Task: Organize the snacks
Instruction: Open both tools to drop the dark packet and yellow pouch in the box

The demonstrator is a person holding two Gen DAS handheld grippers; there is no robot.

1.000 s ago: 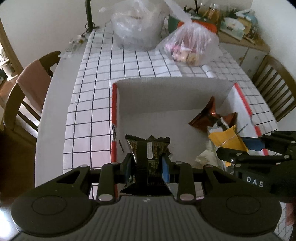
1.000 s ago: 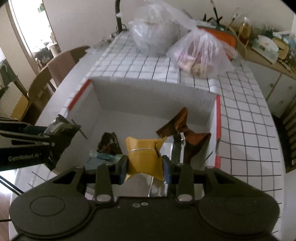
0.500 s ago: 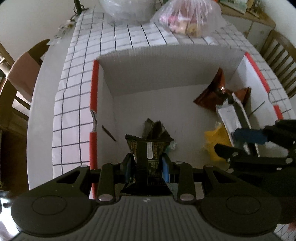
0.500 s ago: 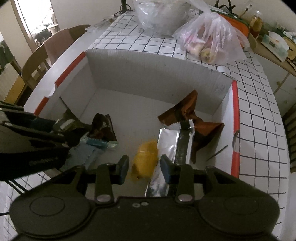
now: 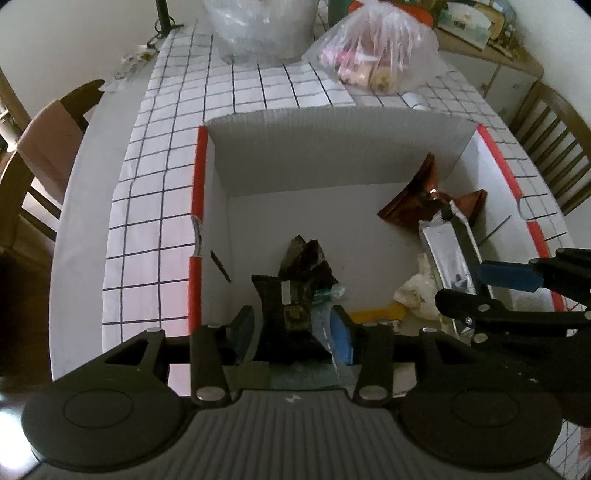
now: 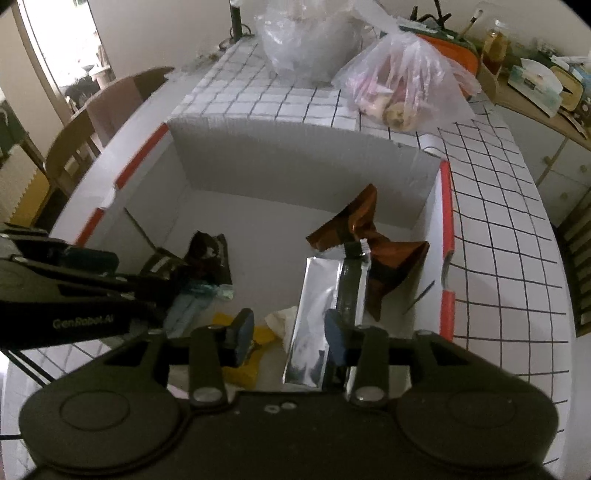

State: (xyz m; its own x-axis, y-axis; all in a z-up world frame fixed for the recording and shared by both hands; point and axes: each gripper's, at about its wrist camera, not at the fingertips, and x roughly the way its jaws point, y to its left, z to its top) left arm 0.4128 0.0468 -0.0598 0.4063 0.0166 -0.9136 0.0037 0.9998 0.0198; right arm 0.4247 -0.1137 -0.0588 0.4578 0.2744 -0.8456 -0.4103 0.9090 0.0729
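We cannot see the lower end of the dark snack packet (image 5: 286, 314); the left gripper (image 5: 291, 326) body covers it. The yellow packet (image 6: 245, 363) shows only in part behind the right gripper (image 6: 288, 334) fingers (image 6: 242, 334). The contents of the pink plastic bag (image 6: 402, 83) far on the tabletop (image 6: 491, 206) are too blurred to identify. The clear bag (image 5: 258, 26) is cut off by the top edge. Items on the far right cabinet (image 6: 535, 85) are too small to tell.

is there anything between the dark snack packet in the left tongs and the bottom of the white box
Nothing solid bars it. The dark packet hangs between the opening left tongs, just above another dark wrapper and a teal one on the box floor.
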